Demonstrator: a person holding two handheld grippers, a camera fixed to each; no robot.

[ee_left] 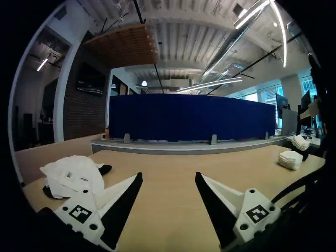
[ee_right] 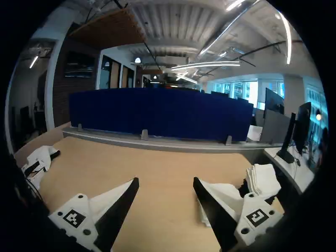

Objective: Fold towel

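We see a rumpled towel (ee_left: pixel 73 175), white, bunched in a loose heap on the left part of the table (ee_left: pixel 168 185), with small tags showing on its upper side. In the right gripper view the rumpled towel (ee_right: pixel 37 161) lies near the table's left edge. Well apart from it, at the right end, the left gripper view gives us a folded towel (ee_left: pixel 290 159), white and squared, with a second white bundle (ee_left: pixel 300 143) just behind it. In the right gripper view we find a neat stack of folded towels (ee_right: pixel 263 178) near the right edge, layered edges showing, and a flat white towel (ee_right: pixel 222 196) just beside it, partly hidden.
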